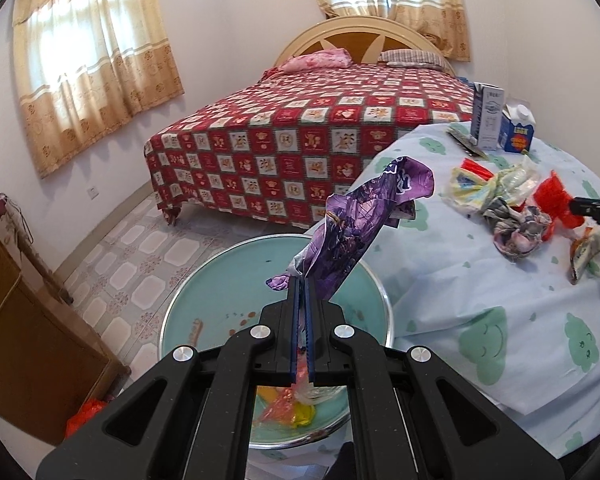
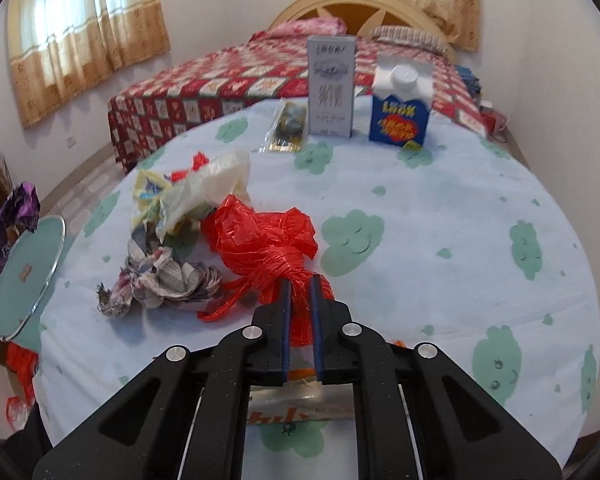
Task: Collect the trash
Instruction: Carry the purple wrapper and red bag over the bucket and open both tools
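The fingers (image 1: 302, 292) of the left gripper (image 1: 302, 284) are clenched on a crumpled purple wrapper (image 1: 356, 220), holding it upright over a round teal basin (image 1: 204, 312) that sits below the worktop's edge with a few bright scraps in its bottom. The fingers (image 2: 286, 300) of the right gripper (image 2: 301, 286) are clamped on a red plastic bag (image 2: 268, 240) lying on the worktop (image 2: 440, 248), which is covered by a pale blue cloth with green clouds. Beside the bag lie a whitish bag (image 2: 212, 184) and crumpled newspaper (image 2: 164, 272); two cartons (image 2: 400, 108) stand upright at the far edge, before a bed (image 1: 300, 136).
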A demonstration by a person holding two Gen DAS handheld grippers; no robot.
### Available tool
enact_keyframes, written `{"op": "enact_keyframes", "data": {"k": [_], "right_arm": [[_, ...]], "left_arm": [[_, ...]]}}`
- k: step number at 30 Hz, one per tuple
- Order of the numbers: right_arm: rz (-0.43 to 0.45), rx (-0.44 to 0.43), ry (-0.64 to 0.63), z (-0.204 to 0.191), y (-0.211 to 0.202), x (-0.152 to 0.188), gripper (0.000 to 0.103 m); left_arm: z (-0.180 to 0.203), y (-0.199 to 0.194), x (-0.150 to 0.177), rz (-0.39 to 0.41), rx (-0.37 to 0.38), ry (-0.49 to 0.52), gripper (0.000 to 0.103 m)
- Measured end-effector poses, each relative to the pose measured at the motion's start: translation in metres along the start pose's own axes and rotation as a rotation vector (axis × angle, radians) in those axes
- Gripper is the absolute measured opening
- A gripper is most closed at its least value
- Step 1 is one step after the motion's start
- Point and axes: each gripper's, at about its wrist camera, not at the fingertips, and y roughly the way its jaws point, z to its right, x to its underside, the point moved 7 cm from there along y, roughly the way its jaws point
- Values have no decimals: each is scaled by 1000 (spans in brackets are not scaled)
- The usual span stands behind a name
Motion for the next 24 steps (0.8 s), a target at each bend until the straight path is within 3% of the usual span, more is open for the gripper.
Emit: {"op": "enact_keyframes", "data": {"k": [14,24], "right_arm": [[209,50,-25,-24,-58,-37,8],[249,39,-26,-30,-70,-54,8]], "left_arm": [[-33,-14,0,22,-66,-45,3],[-39,-13,-1,25,-75,-57,3]]}}
